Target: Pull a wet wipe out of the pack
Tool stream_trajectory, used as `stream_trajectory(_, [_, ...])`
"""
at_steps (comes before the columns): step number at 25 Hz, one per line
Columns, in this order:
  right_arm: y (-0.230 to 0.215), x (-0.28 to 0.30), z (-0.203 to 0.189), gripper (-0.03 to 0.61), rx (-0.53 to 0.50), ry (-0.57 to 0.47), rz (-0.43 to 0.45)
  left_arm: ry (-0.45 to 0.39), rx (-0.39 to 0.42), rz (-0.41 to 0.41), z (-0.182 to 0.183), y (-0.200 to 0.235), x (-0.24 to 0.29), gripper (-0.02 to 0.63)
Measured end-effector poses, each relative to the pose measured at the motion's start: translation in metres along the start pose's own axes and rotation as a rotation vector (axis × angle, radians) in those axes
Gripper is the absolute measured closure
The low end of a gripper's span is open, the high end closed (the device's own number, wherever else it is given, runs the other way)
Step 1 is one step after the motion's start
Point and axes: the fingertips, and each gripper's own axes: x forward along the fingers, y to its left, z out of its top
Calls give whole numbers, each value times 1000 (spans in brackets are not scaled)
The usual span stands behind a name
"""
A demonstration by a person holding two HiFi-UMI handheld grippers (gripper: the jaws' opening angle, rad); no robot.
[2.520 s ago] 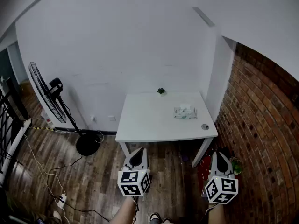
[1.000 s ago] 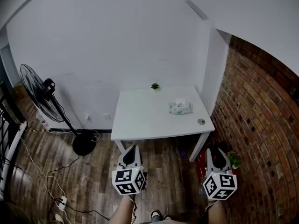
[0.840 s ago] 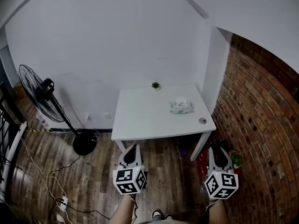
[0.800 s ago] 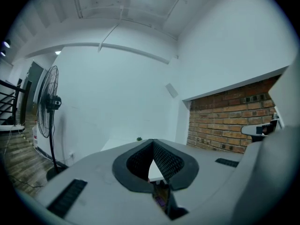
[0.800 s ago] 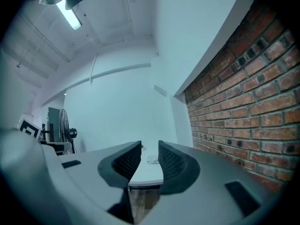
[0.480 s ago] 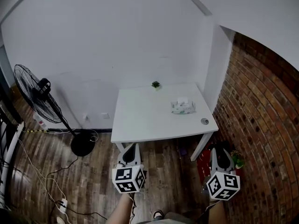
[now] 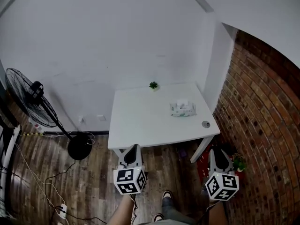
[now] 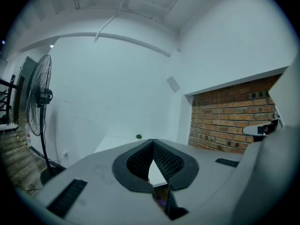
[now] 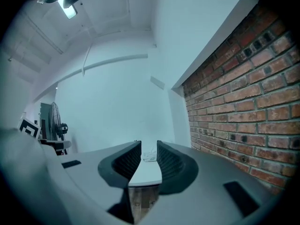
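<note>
The wet wipe pack (image 7: 183, 108) lies on the right part of the white table (image 7: 140, 125), with a white wipe sticking up from its top. Both grippers are held low over the wooden floor, short of the table's front edge and far from the pack. My left gripper (image 7: 132, 149) has its jaws meeting at the tips, shut on nothing; in the left gripper view (image 8: 153, 140) the table edge shows past them. My right gripper (image 7: 216, 153) stands open by a narrow gap, and the right gripper view (image 9: 149, 144) shows the pack (image 9: 149, 156) through that gap.
A small green plant (image 7: 153, 85) stands at the table's back edge and a small round object (image 7: 206, 124) near its front right corner. A standing fan (image 7: 33, 97) is at the left, cables (image 7: 42, 182) on the floor, a brick wall (image 7: 262, 102) at the right.
The head view has drifted and the table sits slightly nearer; a foot has stepped forward at the bottom. Both grippers stay low in front of the table, jaws unchanged.
</note>
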Motion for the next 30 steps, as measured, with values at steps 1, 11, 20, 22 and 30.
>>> stream_trajectory(1, [-2,7,1,477,1,-2,-2,0,-3,5,0,3,7,614])
stream_trajectory(11, [-25,96,16,477,3,10,-1,3,5,19,16,8,94,614])
stream_trajectory(20, [-61,182,22,479,11,46,4,22,8,44,18,8,175,614])
stream_trajectory(22, [-66,200,21,479,19,49,12,30,12,56,17,9,187,614])
stream_trajectory(30, [-71,251,20,480,43,61,49,46,37,83,22,16,224,614])
